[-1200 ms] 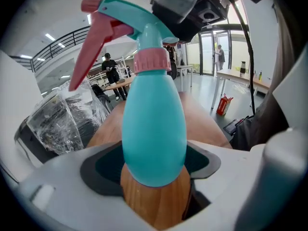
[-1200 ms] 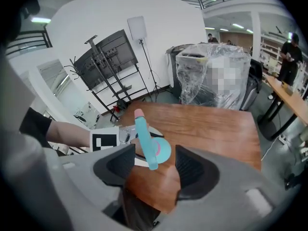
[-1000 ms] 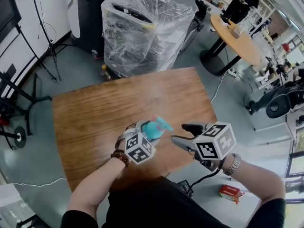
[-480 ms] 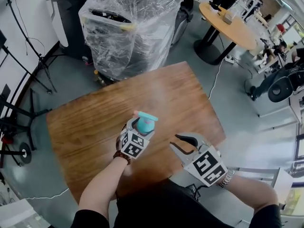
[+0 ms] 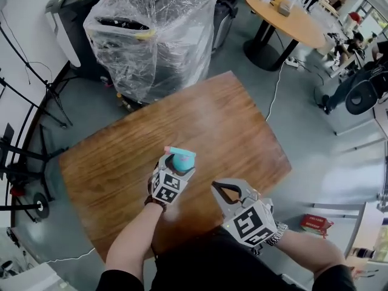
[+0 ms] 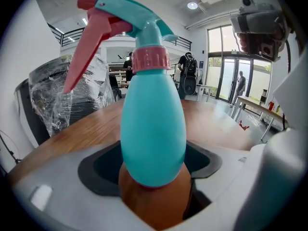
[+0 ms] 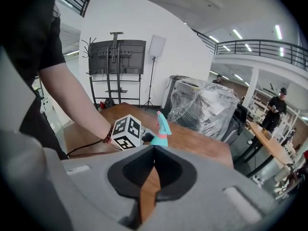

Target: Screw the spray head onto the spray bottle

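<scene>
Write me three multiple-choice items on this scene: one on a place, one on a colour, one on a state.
1. Where is the bottle?
A. on the floor
B. between the left gripper's jaws
C. on a chair

2. What colour is its trigger?
A. yellow
B. black
C. pink-red

3. How is the right gripper?
A. shut and empty
B. wide open
C. shut on a cap

Key:
1 B, the left gripper view shows the bottle gripped between the jaws.
2 C, the trigger shows pink-red against the teal bottle.
3 A, its jaws meet with nothing between them.
</scene>
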A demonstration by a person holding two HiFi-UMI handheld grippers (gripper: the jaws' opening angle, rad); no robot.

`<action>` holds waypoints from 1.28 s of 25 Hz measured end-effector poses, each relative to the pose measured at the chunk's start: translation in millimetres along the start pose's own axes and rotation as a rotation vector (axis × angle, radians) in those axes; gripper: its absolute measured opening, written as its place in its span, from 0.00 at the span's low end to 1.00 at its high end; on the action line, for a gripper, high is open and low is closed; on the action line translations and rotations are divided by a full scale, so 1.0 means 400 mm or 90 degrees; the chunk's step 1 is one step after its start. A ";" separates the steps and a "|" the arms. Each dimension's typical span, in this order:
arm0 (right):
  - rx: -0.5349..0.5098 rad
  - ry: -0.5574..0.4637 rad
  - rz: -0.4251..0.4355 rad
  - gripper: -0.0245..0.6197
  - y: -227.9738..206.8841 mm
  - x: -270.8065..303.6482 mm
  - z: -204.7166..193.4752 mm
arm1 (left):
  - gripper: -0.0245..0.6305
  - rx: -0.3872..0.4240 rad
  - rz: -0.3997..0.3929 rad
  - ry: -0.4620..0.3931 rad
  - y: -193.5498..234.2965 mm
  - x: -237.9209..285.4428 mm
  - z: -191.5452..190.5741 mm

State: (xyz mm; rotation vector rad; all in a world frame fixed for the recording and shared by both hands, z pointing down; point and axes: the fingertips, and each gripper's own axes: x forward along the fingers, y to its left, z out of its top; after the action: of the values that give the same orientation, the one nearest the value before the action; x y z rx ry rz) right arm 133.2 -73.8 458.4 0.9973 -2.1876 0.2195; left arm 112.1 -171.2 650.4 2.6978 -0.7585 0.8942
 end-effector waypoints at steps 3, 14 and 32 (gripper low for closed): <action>0.022 -0.002 -0.009 0.03 0.003 0.003 -0.012 | 0.67 0.013 -0.004 0.005 -0.002 0.004 0.002; 0.095 -0.066 -0.043 0.03 0.035 0.032 0.013 | 0.60 -0.013 0.008 -0.006 -0.005 -0.163 -0.010; 0.163 -0.150 -0.102 0.03 0.120 0.055 0.074 | 0.05 -0.079 -0.019 -0.168 -0.117 -0.457 0.189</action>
State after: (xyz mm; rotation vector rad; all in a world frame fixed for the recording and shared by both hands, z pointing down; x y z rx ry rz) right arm 73.4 -66.2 457.8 1.3966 -2.3143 0.3278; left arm 49.4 -82.5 478.6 2.7379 -0.7927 0.4722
